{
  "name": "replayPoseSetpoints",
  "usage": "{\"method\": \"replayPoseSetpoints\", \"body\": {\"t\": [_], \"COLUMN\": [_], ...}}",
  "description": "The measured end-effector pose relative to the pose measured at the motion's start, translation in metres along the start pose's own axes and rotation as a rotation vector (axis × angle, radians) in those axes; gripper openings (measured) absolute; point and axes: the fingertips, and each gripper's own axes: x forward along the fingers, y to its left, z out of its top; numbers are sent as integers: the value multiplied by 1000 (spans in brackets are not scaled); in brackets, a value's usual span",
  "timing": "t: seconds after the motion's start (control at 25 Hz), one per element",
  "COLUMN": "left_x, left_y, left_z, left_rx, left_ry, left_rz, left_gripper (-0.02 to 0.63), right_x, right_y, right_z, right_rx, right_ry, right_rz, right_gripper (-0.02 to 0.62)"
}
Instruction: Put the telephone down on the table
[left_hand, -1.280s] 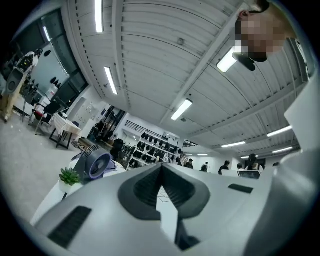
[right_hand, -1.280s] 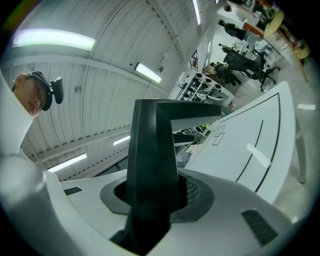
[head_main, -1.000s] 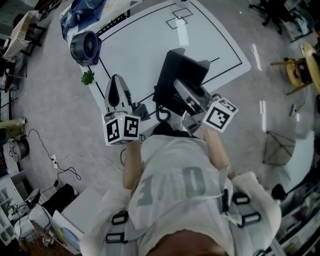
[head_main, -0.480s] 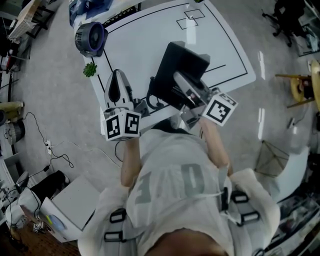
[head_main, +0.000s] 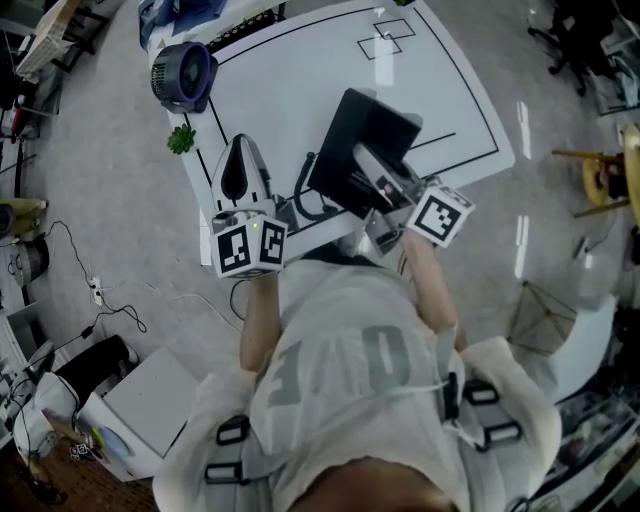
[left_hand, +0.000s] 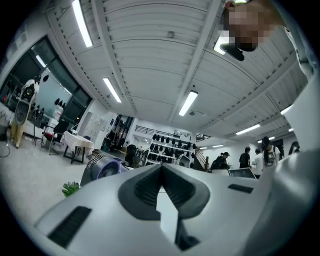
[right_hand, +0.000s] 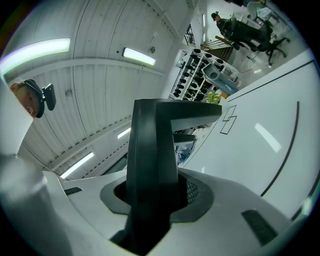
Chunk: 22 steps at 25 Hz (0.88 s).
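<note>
The black telephone lies over the near part of the white table, with its coiled cord hanging at its near left side. My right gripper is shut on its near end. In the right gripper view the telephone stands as a dark slab between the jaws of that gripper. Whether it touches the table I cannot tell. My left gripper rests by the table's left near edge, apart from the telephone. Its jaws are shut with nothing between them.
A round fan stands at the table's far left corner and also shows in the left gripper view as a fan. A small green plant sits at the left edge. Black lines and a small square outline mark the table top. Cables and boxes lie on the floor at left.
The head view has shifted a little. Both grippers keep about the same places over the table's near edge. The right one still grips the telephone.
</note>
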Motion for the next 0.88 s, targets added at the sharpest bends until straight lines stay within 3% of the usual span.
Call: {"method": "replayPoseSetpoints", "body": {"t": [0.16,0.36,0.88], "left_x": [3,14,33], "left_y": [-5,-3,15], "left_z": [-7,-18,-36], "left_rx": [141,214,256], "left_ry": [40,78,148], "left_rz": [-33,-63,-70], "left_gripper": [6,6,6], "right_x": [8,32,58], "right_y": [-15,-40,-99], "right_z": [-2,-4,-24], "right_rx": [43,139,358], "right_ry": [-2,-4,-4], "right_rz": [-12,-10,-119], "right_gripper": [152,152,152]}}
